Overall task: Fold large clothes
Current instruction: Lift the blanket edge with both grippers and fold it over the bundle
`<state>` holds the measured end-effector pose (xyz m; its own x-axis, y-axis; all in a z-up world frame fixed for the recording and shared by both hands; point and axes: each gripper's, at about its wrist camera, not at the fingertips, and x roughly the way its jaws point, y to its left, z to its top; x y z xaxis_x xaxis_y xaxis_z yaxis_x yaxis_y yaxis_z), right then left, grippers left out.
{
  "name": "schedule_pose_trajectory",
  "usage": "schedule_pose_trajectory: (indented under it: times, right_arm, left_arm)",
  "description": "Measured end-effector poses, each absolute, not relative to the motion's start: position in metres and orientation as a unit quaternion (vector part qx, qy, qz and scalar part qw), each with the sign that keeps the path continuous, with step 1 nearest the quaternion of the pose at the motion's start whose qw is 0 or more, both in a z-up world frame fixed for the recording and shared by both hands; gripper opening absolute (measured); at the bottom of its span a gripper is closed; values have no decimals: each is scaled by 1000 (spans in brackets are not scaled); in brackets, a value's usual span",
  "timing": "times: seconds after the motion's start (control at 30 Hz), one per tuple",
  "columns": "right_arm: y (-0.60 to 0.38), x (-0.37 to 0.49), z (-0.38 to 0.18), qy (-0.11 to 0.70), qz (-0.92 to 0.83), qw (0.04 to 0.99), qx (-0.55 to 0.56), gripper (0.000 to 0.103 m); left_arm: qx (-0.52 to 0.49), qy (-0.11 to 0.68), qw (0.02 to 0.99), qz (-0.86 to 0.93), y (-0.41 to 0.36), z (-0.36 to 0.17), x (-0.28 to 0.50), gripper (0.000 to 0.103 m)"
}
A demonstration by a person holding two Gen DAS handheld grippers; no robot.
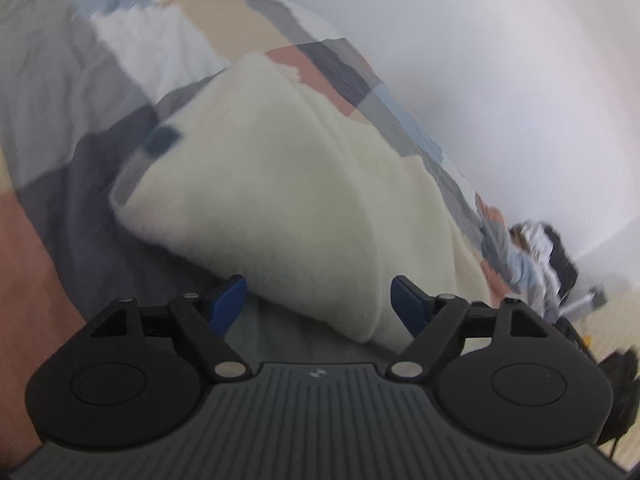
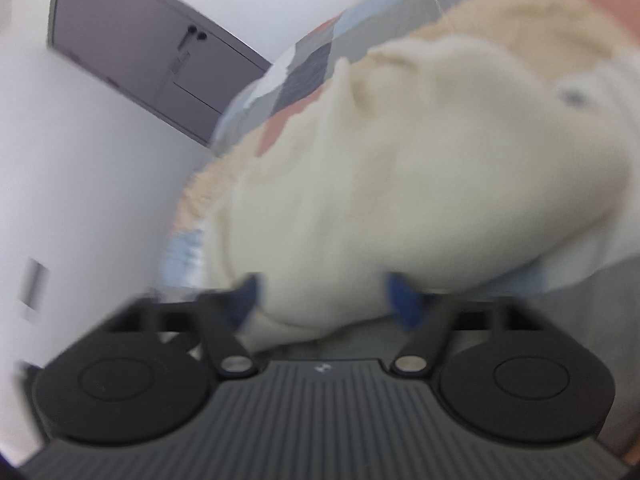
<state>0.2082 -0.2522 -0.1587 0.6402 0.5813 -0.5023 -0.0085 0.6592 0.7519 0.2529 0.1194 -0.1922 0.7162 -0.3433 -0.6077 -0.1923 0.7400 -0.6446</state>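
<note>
Both our grippers, left gripper (image 1: 318, 304) and right gripper (image 2: 322, 298), stand released; the cream sweater (image 1: 288, 184) lies folded on the quilt (image 1: 72, 92) just ahead of the fingertips. We should draw back level, without snagging the fold.

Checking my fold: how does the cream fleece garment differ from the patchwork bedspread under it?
The cream fleece garment is one plain fluffy colour; the patchwork bedspread is blocks of grey, beige, blue and terracotta. The garment is bunched into a thick folded bundle; the bedspread lies spread flat and reaches well beyond it. Both are soft textiles on the bed.
</note>
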Motion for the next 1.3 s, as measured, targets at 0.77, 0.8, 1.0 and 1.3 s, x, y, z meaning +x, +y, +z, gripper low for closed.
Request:
schedule_pose_trajectory:
  times: [0.77,0.8,1.0,1.3]
  right_arm:
    - [-273,227,-210,387,67,767,508,79]
    - [-274,229,-210,388,72,768,504,75]
    - [-271,226,-195,370,90,807,452,42]
    - [-287,186,-145,286,111,854,419,32]
  left_arm:
    - [-536,332,776,21,169,-258,282,77]
    - [-530,331,780,24,168,-257,283,75]
    - [-506,318,802,28,164,-243,276,47]
    - [-511,290,809,-16,159,-190,238,39]
